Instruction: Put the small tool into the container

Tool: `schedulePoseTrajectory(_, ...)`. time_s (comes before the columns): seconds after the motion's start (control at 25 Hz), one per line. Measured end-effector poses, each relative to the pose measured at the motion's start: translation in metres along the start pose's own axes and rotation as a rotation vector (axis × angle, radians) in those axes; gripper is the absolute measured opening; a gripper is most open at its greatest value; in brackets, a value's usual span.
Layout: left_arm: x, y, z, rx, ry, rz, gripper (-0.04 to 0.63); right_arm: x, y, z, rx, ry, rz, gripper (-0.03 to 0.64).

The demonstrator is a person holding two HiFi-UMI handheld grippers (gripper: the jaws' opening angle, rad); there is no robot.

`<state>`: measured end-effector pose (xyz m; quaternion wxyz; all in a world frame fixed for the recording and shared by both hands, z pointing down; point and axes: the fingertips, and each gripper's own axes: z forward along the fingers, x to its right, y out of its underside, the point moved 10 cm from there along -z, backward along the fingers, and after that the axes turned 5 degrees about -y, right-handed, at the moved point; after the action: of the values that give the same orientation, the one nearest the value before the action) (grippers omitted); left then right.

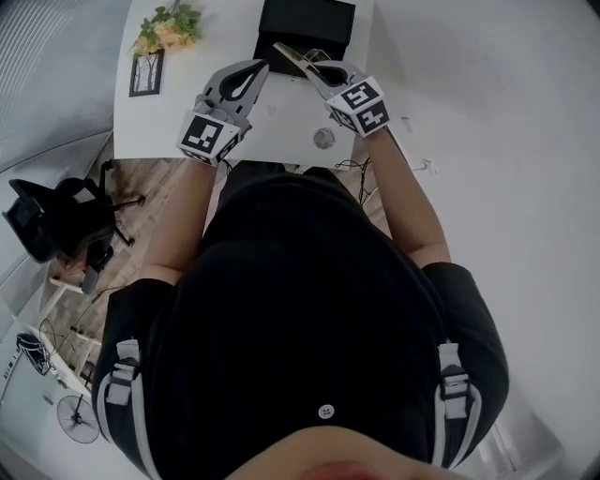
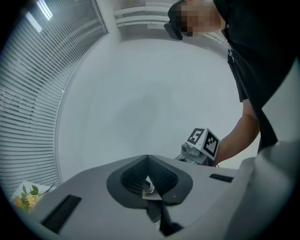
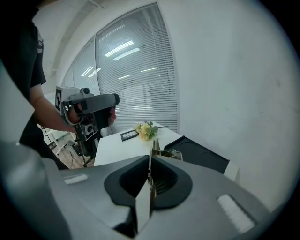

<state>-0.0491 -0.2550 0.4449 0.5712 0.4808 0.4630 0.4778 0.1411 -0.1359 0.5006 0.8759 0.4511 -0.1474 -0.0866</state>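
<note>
Past the black shirt up close, saw right gripper clenched on the small tool, thin metal poking out beyond the tips. Spotted the black container just ahead of those jaws on the white table, insides too dark to read. Found left gripper pinched closed alongside, aimed at a wall.

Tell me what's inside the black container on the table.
Only a dark interior shows in the black container; nothing distinct in it. The small tool, held in the right tongs, covers its near edge, so that strip is unseen.
</note>
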Motion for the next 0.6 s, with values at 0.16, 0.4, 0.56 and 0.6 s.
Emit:
schedulePoseTrajectory(0.16,-0.018,0.01,0.006,-0.016,0.025,-0.043,0.008,0.009,0.007,0.02,-0.061,0.005,0.03,0.021)
schedulePoseTrajectory(0.4,-0.043,0.02,0.016,-0.041,0.031,-0.066,0.008,0.028,0.012,0.051,-0.142,0.013,0.035,0.021)
schedulePoseTrajectory(0.56,-0.051,0.028,0.022,-0.052,0.05,-0.086,0.008,0.038,0.019,0.072,-0.194,0.02,0.036,0.023)
schedulePoseTrajectory(0.6,-0.053,0.03,0.023,-0.054,0.054,-0.09,0.008,0.04,0.021,0.078,-0.203,0.018,0.04,0.022)
